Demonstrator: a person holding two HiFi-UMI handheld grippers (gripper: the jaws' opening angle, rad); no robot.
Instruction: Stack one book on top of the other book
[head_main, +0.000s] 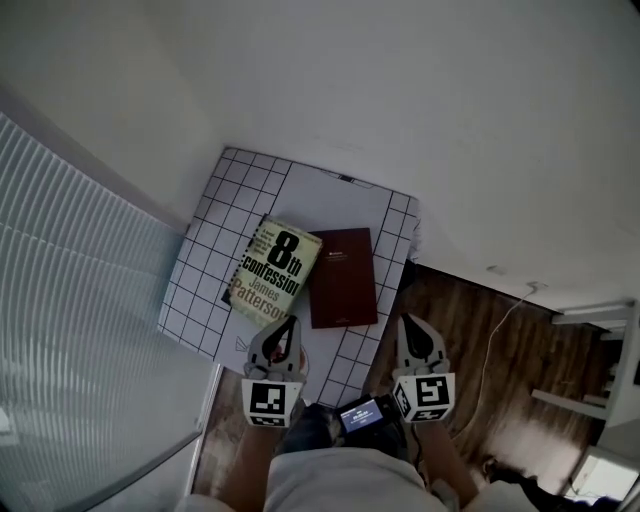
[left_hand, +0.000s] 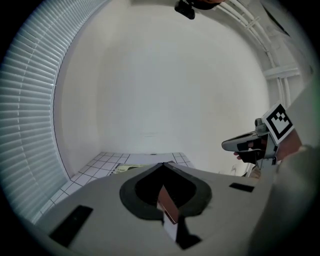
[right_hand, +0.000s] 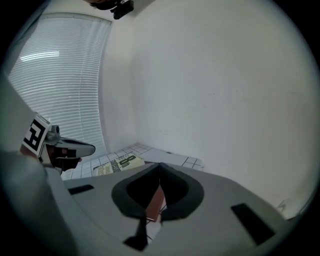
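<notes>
Reviewer: Grippers first, what state?

Me: Both clenched, nothing in them. My left gripper (left_hand: 162, 164) has its tips pressed together, only the hollow behind them is open. Same for my right gripper (right_hand: 159, 165): tips meet, nothing caught between.

Reviewer: Where are they?

Me: In the head view the left gripper (head_main: 283, 322) is at the near edge of the gridded mat (head_main: 200, 290), tips just short of the paperback's near corner, not touching it. The right gripper (head_main: 408, 320) is off the mat's right side, over the wood floor (head_main: 470, 340), near the maroon book's near right corner and apart from it. Each gripper view shows the other gripper out to the side.

Reviewer: Books?

Me: Two, lying flat, side by side on the mat, not stacked. The pale green paperback (head_main: 275, 268) is on the left, turned at an angle, cover up. The maroon book (head_main: 342, 277) is on the right, lying partly on a white sheet (head_main: 330, 200) in the mat's middle. Their far corners meet; I can't tell if one overlaps the other.

Reviewer: Anything else?

Me: Blinds (head_main: 70, 280) on the left, plain white wall (head_main: 400, 100) behind, thin cable (head_main: 500, 325) on the floor.
</notes>
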